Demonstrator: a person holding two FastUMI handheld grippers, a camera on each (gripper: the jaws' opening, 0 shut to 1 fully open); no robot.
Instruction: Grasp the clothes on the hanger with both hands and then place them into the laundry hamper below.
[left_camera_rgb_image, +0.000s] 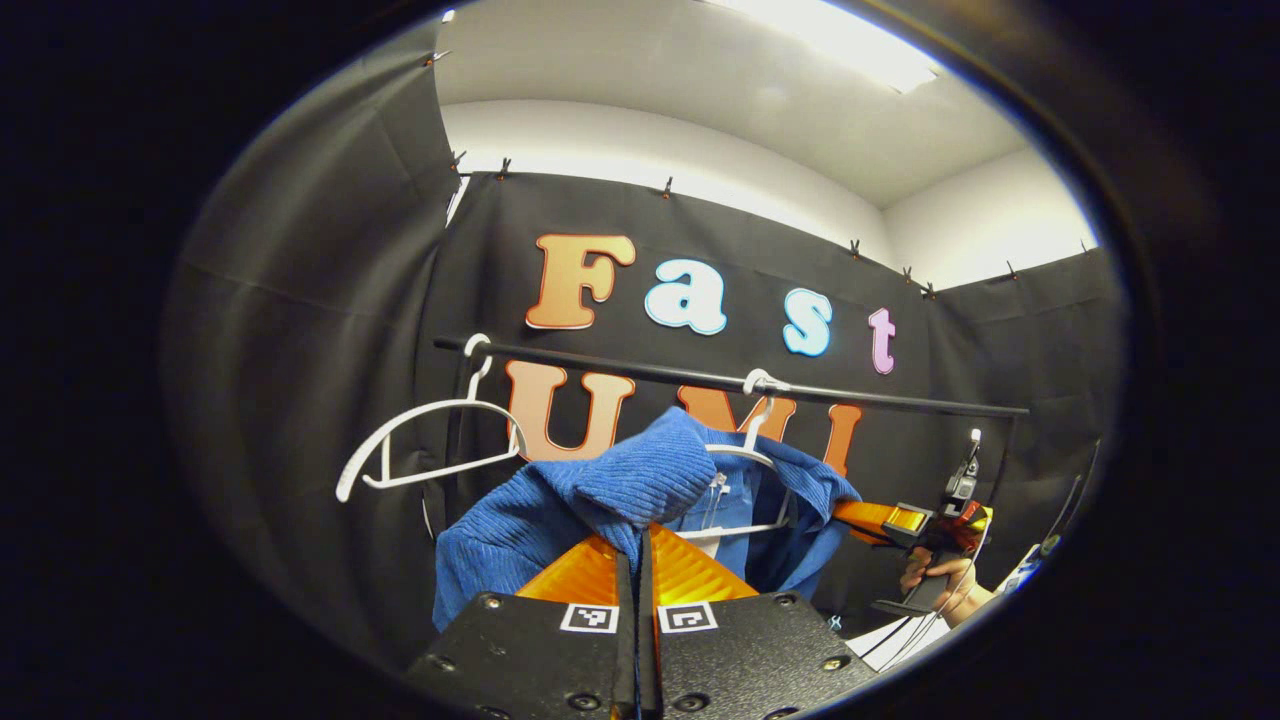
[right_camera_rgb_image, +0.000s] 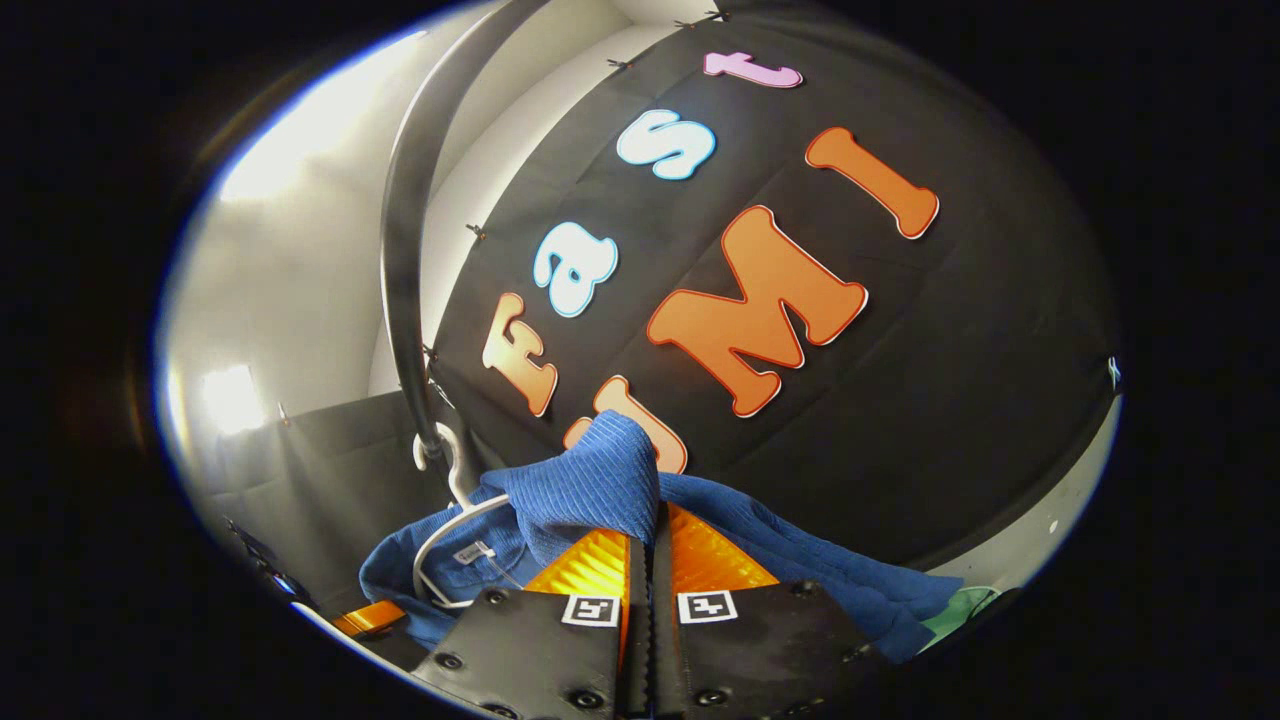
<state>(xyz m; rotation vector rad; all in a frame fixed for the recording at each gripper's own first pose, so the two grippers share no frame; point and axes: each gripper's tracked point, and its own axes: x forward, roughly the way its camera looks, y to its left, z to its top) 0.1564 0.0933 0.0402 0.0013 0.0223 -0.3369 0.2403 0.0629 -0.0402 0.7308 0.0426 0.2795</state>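
Note:
A blue ribbed garment hangs on a white hanger from the black rail. My left gripper is shut on a bunched fold at the garment's left shoulder, lifted off the hanger. Farther right, the other gripper, held by a hand, pinches the garment's right side. In the right gripper view, my right gripper is shut on a raised fold of the same blue garment, with the white hanger to its left under the rail.
A second, bare white hanger hangs at the rail's left end. Black cloth walls close in behind and on both sides. A bit of green shows at the lower right in the right gripper view.

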